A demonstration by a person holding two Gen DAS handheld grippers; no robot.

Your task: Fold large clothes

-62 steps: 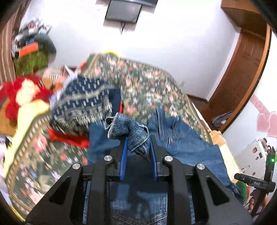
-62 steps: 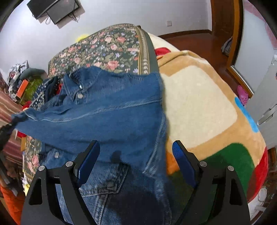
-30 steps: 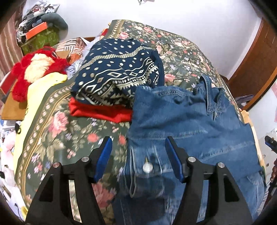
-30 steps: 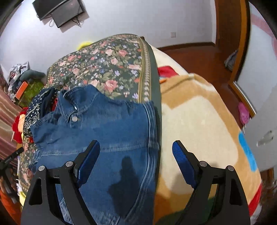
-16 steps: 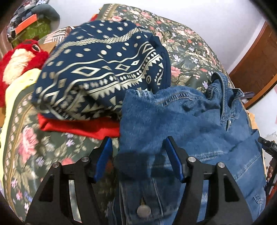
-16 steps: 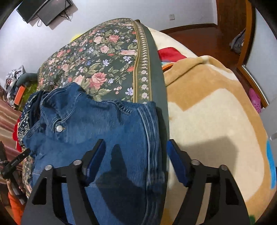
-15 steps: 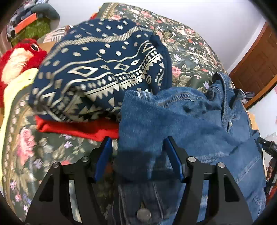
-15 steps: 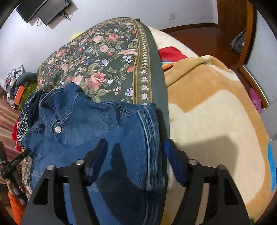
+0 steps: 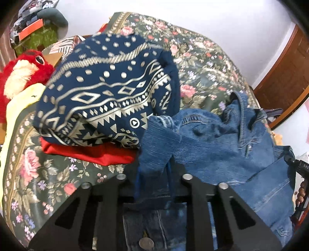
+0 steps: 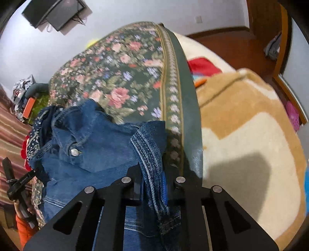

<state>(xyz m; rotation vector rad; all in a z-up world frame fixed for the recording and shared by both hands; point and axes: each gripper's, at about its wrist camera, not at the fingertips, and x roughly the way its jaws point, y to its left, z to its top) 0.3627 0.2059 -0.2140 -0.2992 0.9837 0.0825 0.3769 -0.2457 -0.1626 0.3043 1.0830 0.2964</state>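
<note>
Since a second ago, the left gripper point(image 9: 152, 179) has closed its jaws onto the far left corner of the blue denim jacket point(image 9: 210, 146), beside the navy patterned folded garment point(image 9: 108, 100). Right wrist view: the right gripper point(image 10: 152, 185) has likewise clamped the jacket's stitched hem, near the floral bedspread point(image 10: 123, 77). Grasping looks done; next, probably lift both corners together and fold toward the person.

Right gripper point(image 10: 152, 185): jaws just closed, clamped on a raised hem fold of the denim jacket point(image 10: 85, 154). Jacket lies on the floral bedspread point(image 10: 125, 81), collar and snap button up. Tan-and-cream blanket point(image 10: 251, 139) alongside. Wall-mounted screen point(image 10: 54, 13), probably a television. Patterned navy cloth point(image 10: 34, 131) beyond the collar.
</note>
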